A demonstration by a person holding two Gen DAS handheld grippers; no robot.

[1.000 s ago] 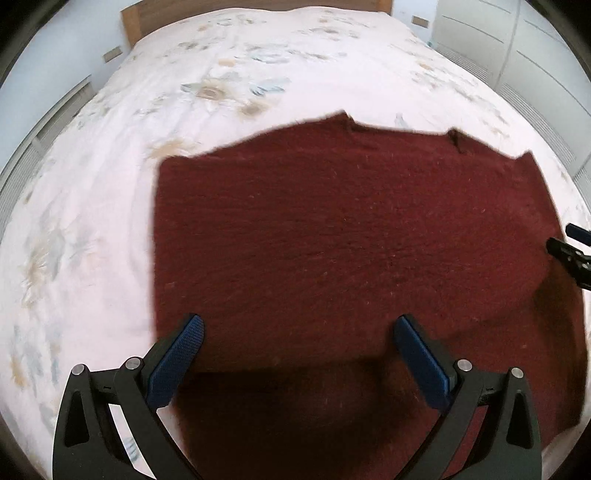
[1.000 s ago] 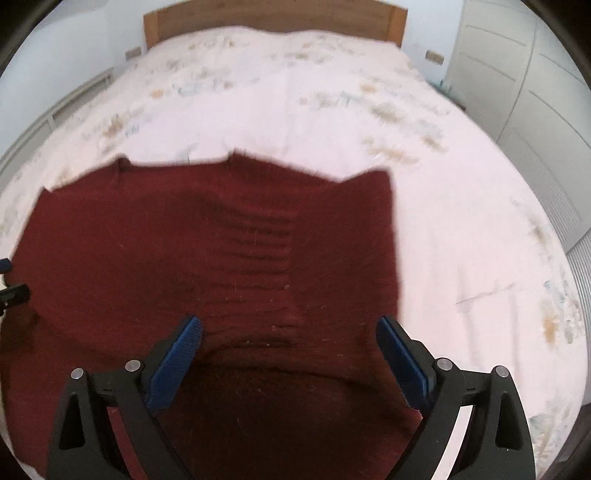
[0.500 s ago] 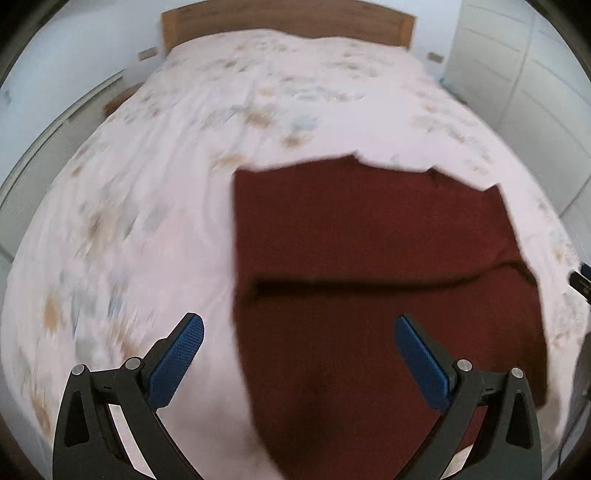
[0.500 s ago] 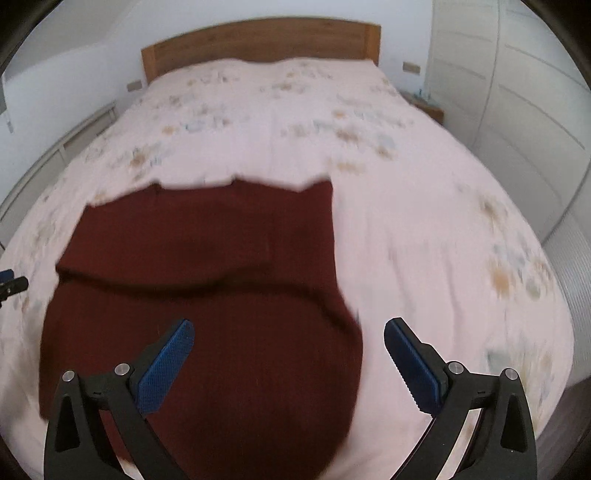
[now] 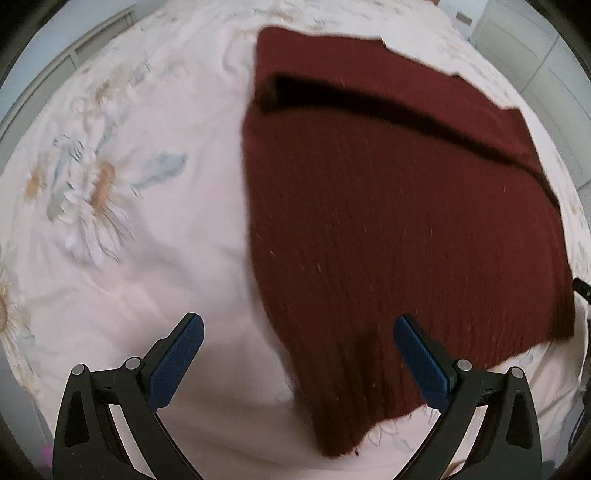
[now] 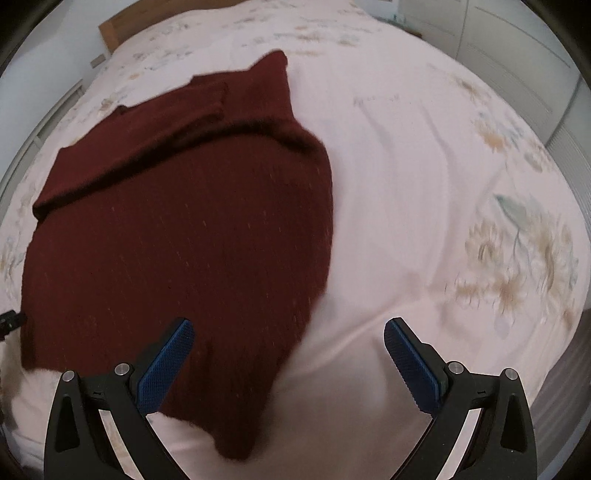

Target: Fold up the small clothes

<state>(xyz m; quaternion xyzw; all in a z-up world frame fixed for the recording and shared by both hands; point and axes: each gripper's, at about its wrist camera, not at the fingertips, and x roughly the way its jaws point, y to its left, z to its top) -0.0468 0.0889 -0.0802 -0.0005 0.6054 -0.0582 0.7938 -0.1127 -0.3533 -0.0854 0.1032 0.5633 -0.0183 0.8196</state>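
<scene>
A dark red knitted garment [image 5: 399,206] lies on the bed, with one layer folded over another; a fold edge crosses its far part. It also shows in the right wrist view [image 6: 177,236]. My left gripper [image 5: 295,354] is open and empty above the garment's near left corner. My right gripper [image 6: 286,358] is open and empty above the garment's near right corner. The tip of the right gripper shows at the right edge of the left wrist view [image 5: 581,286]. The left gripper's tip shows at the left edge of the right wrist view [image 6: 11,319].
The bed has a pale pink floral cover [image 5: 110,221], also in the right wrist view [image 6: 443,184]. A wooden headboard [image 6: 114,26] stands at the far end. White wardrobe doors [image 6: 517,44] line the right side.
Both grippers dropped lower and closer to the near corners of the garment. The left one shifted left, the right one right. A second ago they were over the garment's middle.
</scene>
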